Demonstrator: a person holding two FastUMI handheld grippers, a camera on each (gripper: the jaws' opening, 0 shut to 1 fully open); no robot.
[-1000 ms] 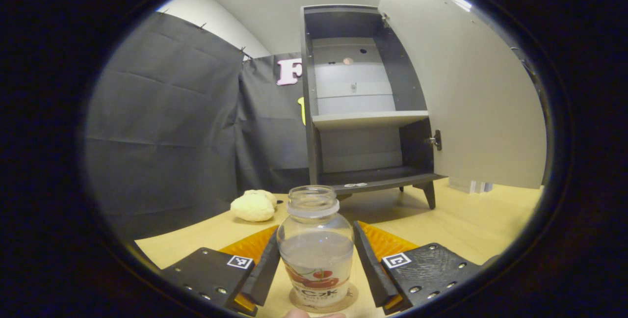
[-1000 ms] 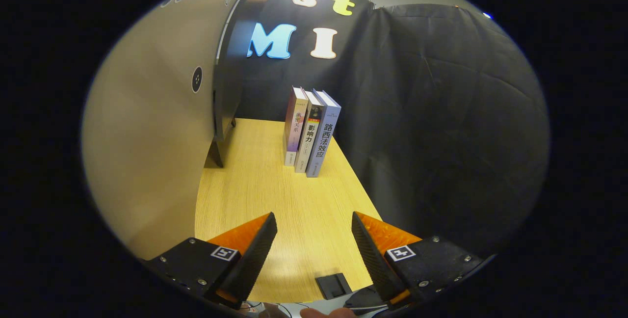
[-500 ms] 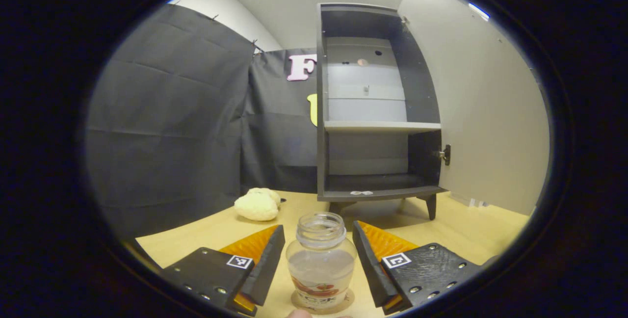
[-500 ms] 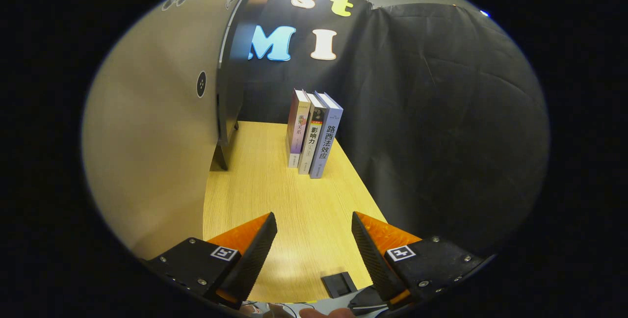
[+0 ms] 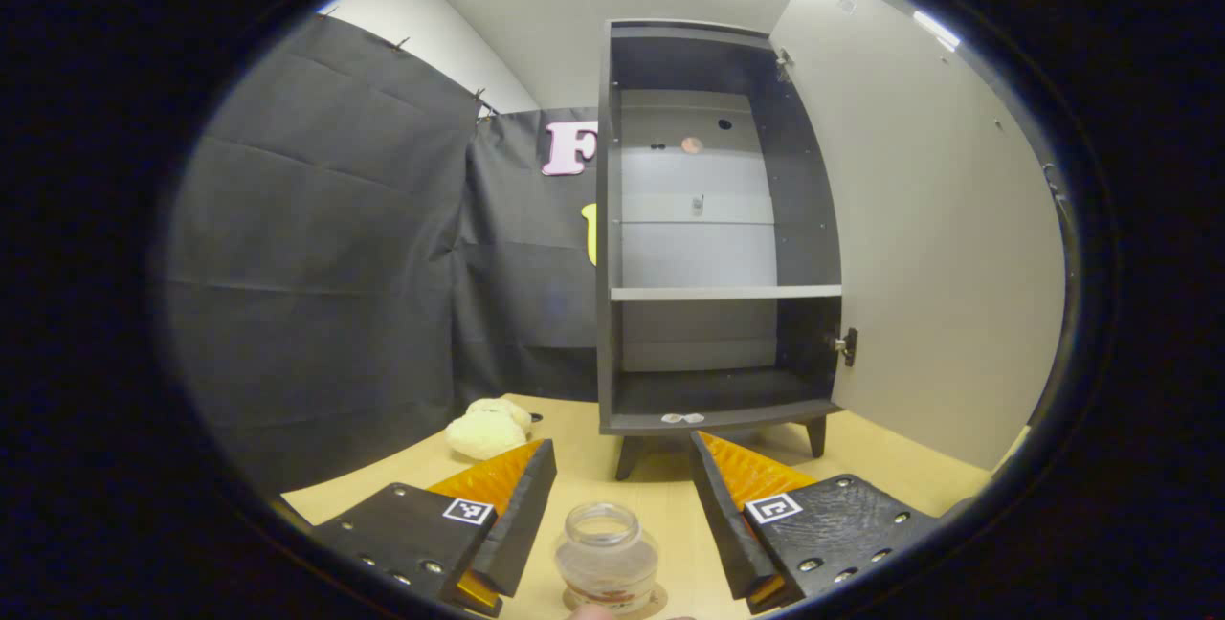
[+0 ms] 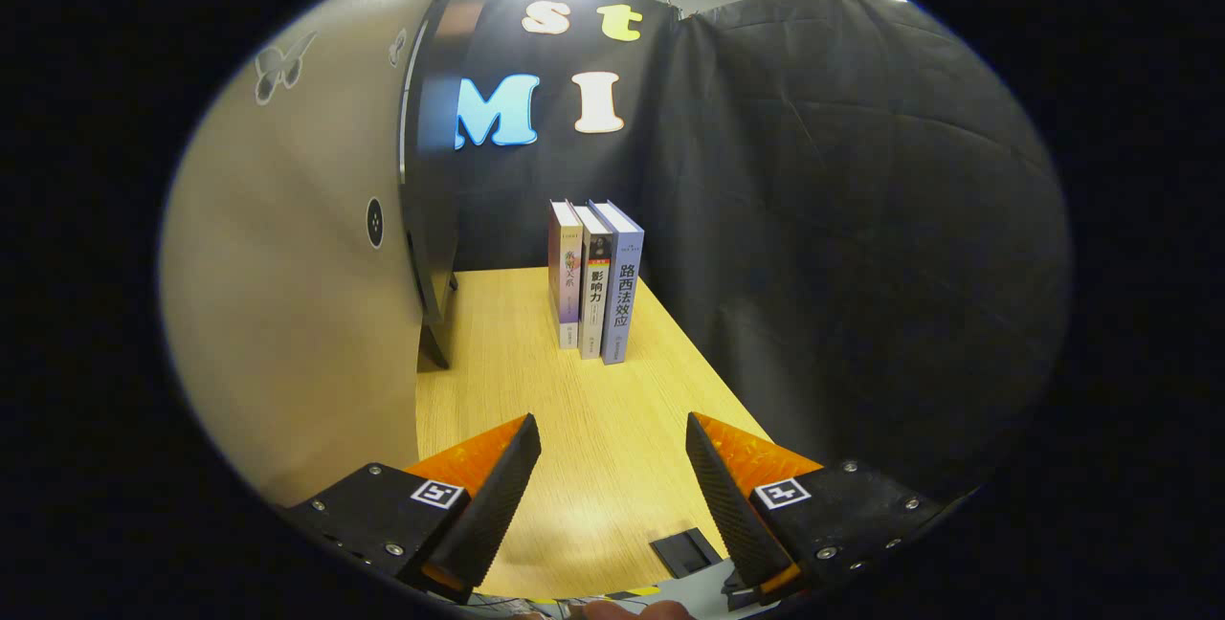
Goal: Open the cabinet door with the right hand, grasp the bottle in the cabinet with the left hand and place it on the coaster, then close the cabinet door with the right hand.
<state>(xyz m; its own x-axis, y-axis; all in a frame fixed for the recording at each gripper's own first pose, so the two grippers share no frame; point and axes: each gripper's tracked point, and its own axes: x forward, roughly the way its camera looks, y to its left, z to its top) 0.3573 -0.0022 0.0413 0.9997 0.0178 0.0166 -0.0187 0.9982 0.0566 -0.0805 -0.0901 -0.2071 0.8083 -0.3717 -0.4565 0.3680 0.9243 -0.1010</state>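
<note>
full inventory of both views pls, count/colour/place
cabinet: 1, dark grey, back of table, shelves bare
cabinet door: 1, pale grey, swung open
bottle: 1, clear, capless, standing on the coaster
coaster: 1, tan, table front
plush lump: 1, cream, left of cabinet
books: 3, upright, beyond the door
table: 1, light wood
small black block: 1, table front
left gripper: jaws open, apart from bottle
right gripper: jaws open, holding nothing

This is a recording booth, not a real home: black cloth walls (image 5: pixel 325 247) stand close behind a small grey cabinet (image 5: pixel 703 247) on a wooden table (image 6: pixel 574 390), with three books (image 6: pixel 593 280) right of the cabinet.
</note>
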